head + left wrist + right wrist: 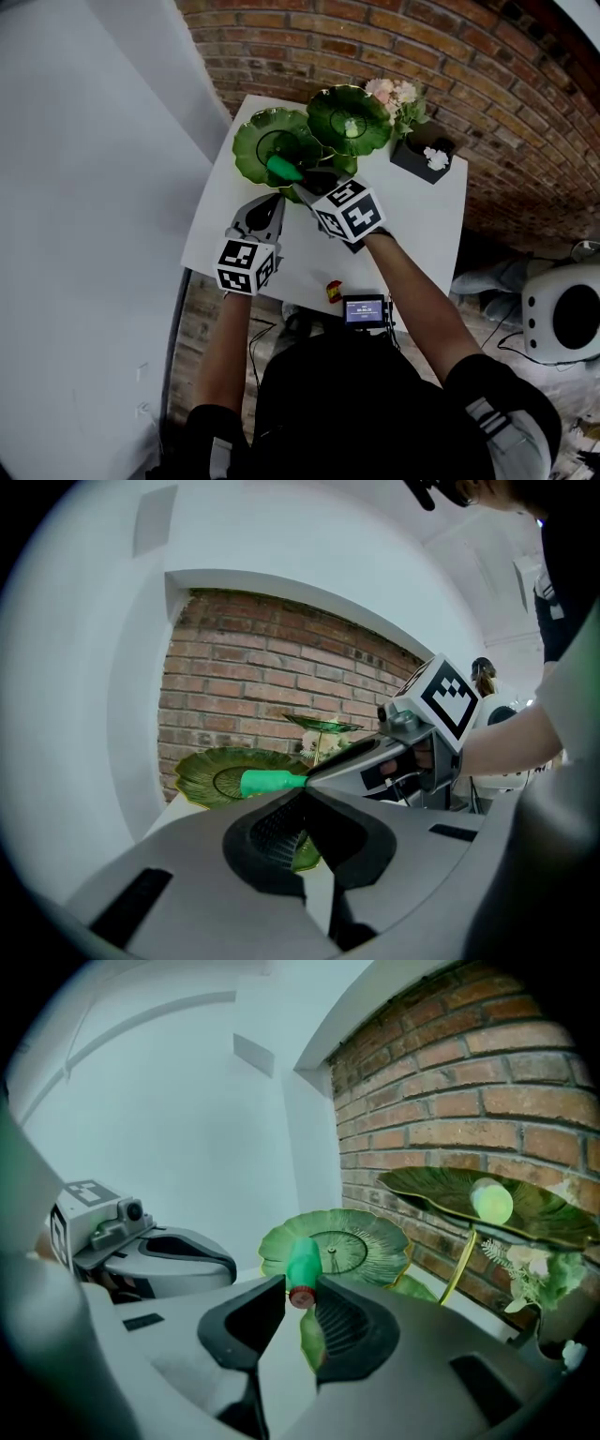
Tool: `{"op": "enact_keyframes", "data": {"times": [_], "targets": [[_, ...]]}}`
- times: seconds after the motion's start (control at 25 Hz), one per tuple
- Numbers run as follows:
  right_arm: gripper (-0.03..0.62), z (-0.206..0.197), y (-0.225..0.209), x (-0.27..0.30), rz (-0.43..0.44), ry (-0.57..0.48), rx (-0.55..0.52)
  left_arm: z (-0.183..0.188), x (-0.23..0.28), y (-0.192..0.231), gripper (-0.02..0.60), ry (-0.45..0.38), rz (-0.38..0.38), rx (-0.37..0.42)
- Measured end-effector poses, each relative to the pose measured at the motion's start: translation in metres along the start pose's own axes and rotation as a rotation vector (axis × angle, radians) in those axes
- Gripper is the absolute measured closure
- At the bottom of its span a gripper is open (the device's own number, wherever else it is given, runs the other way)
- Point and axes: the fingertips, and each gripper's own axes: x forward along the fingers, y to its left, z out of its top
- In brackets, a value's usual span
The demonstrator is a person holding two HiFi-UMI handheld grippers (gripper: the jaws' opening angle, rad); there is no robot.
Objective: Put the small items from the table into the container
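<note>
A white table (pixel 412 225) stands against a brick wall (pixel 487 56), and at its far edge is a green leaf-shaped 2-tier stand: the lower plate (pixel 255 141) sits to the left and the upper plate (pixel 373 127) is raised beside it to the right. The right gripper (pixel 302 1290) reaches in over the near rim of the lower plate, its 2 jaws pinched narrowly on the red-capped end of a small green bottle (pixel 302 1262), whose body points out over that plate; whether the bottle touches the plate cannot be told. The left gripper (pixel 303 797) hovers just beside it on the near left, above the table, its jaws closed together with nothing between them. A black tissue box (pixel 417 159) stands at the table's far right, with a bunch of pale flowers (pixel 394 97) just behind it. A pale green ball (pixel 491 1202) lies in the upper plate. Near the table's front edge, well apart from the stand, lies a small red and yellow item (pixel 334 292).
</note>
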Motion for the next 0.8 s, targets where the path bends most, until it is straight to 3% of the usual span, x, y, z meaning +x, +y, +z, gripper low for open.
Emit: {"op": "enact_keyframes", "data": {"times": [0.36,0.8], "targets": [[0.497,0.003,-0.007,-0.019,-0.042,-0.041,0.019,0.002,-0.007,-0.007,0.572,-0.009,0.0,0.01],[0.507,-0.01,-0.001,-0.074,-0.033,-0.155,0.108,0.003,-0.014,-0.035,0.572,-0.024,-0.025,0.003]]}}
